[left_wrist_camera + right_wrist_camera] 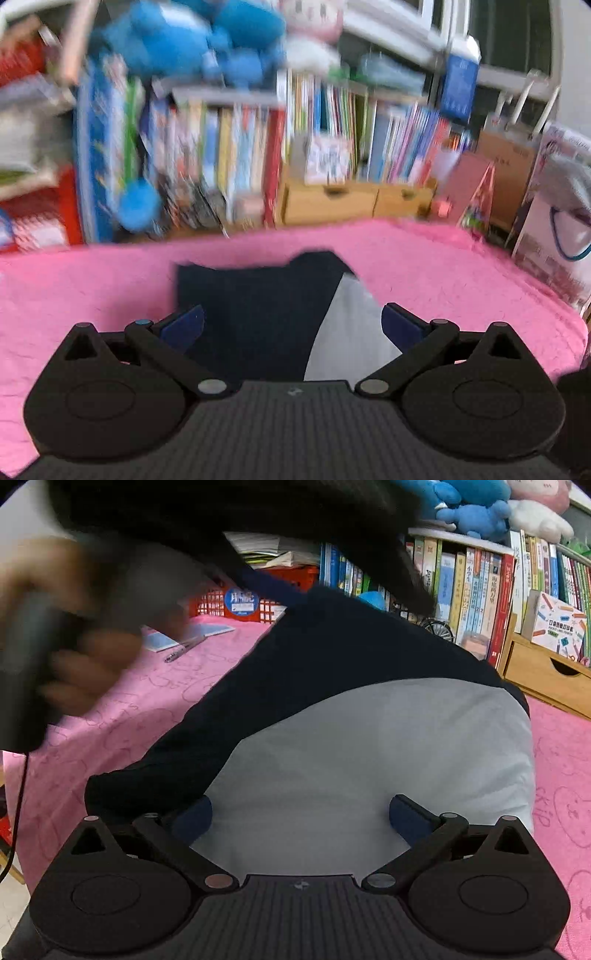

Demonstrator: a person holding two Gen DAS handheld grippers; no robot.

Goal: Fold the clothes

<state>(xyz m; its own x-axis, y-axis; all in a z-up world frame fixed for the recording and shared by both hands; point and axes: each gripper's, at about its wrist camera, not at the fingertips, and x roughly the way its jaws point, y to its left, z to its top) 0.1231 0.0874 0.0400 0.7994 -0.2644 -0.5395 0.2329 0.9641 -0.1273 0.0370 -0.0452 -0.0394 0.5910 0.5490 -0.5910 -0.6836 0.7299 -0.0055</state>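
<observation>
Through your left wrist camera, one garment (258,314) lies flat on the pink blanket (461,266): mostly navy, with a light grey panel on its right side and a notched far edge. Your left gripper (291,323) hangs above its near part with jaws spread wide and nothing between the two blue pads (184,325). Behind the blanket you see blurred shelves of books (332,122), a wooden unit with two drawers (354,203) and blue plush toys (207,40) on top. Through your right wrist camera, the same garment (369,746) fills the middle, the grey panel nearest you and the navy part (314,657) running away to the left, puffed rather than flat. Your right gripper (299,814) sits just over the grey panel, jaws spread apart, gripping nothing. Only this view shows your left hand (74,657), blurred, around a dark handle at the left, plus a red crate (258,598), a pen (184,651) and a blue booklet (207,629) on the blanket (110,709).
</observation>
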